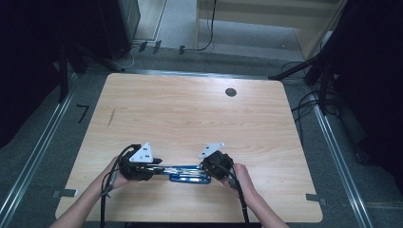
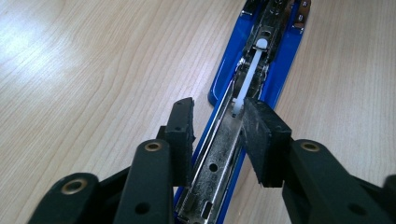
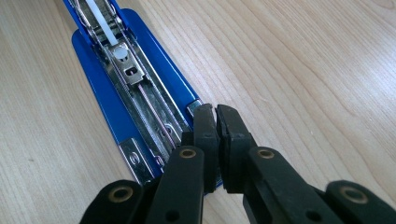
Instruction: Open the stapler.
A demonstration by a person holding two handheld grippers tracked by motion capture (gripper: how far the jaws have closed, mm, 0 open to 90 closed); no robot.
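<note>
Stapler [image 1: 190, 174] lies opened flat, staple channel [image 2: 219, 154] seemingly empty, between both grippers.

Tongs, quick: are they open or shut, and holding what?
Left tongs: open, jaws astride the stapler's metal rail; whether the pads press it can't be told.
Right tongs: shut, at the stapler's end; a grip on it can't be told.
</note>
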